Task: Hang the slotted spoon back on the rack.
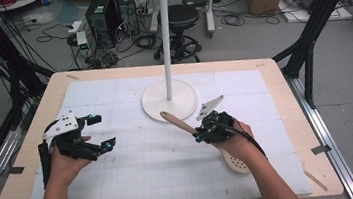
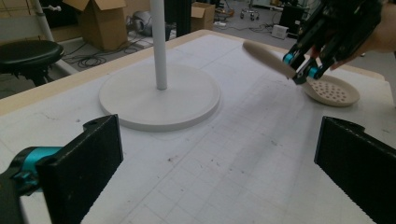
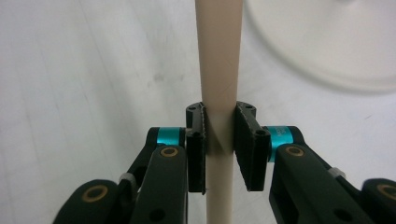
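A beige perforated spoon [image 1: 177, 122] has its handle clamped in my right gripper [image 1: 197, 136], right of the table's middle. Its round holed head [image 1: 235, 162] lies low by the wrist, and the handle tip points toward the white stand. In the right gripper view the pads [image 3: 245, 144] press both sides of the handle [image 3: 219, 56]. The left gripper view shows that gripper [image 2: 303, 69] with the spoon [image 2: 332, 91] tilted above the mat. My left gripper [image 1: 103, 132] rests at the table's left with its jaws wide apart [image 2: 219, 172] and nothing between them.
A white stand with a round base [image 1: 153, 107] and tall pole [image 1: 163, 40] rises at the table's far middle. A white gridded mat [image 1: 142, 174] covers the wooden table [image 1: 289, 91]. Beyond it are a black stool [image 1: 178, 19], computer towers [image 1: 104, 12], boxes and black frame posts.
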{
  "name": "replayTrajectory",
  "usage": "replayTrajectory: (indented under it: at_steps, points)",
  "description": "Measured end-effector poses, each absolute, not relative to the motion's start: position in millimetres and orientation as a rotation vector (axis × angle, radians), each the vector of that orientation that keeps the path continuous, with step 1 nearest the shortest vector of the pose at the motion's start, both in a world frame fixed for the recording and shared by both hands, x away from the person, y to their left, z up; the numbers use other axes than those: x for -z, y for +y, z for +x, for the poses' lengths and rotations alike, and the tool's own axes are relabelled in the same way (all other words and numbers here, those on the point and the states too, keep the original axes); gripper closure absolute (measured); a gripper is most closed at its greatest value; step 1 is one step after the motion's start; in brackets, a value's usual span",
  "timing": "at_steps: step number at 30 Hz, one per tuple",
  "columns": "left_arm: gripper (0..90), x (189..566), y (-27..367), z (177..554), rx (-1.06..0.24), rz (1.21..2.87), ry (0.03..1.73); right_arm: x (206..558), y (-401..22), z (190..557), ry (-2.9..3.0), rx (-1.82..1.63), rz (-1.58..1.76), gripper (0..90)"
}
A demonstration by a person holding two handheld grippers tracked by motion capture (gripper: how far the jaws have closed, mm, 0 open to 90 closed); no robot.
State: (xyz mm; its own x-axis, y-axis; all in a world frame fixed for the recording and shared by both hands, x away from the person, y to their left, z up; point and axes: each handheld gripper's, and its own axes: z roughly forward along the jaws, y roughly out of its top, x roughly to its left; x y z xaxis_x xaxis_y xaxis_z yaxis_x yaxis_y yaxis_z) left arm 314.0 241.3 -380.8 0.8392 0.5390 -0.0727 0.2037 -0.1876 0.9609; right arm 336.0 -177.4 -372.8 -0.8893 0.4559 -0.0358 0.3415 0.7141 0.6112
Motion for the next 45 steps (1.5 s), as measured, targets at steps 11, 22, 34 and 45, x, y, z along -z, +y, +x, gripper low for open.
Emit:
replayTrajectory:
  at_steps: [11, 22, 34, 45]
  points:
    - [1.6, 380, 242, 313, -0.336, 1.761, 0.570, 324, -192, 330, 2.549, -1.218, 0.662, 75.7]
    - [1.6, 378, 244, 312, -0.342, 1.744, 0.565, 295, -196, 336, 2.477, -1.303, 0.657, 75.6]
    - [1.7, 378, 246, 312, -0.343, 1.735, 0.562, 262, -197, 356, 2.417, -1.368, 0.672, 75.6]
    - [1.6, 378, 245, 312, -0.339, 1.739, 0.557, 238, -198, 376, 2.404, -1.410, 0.642, 75.6]
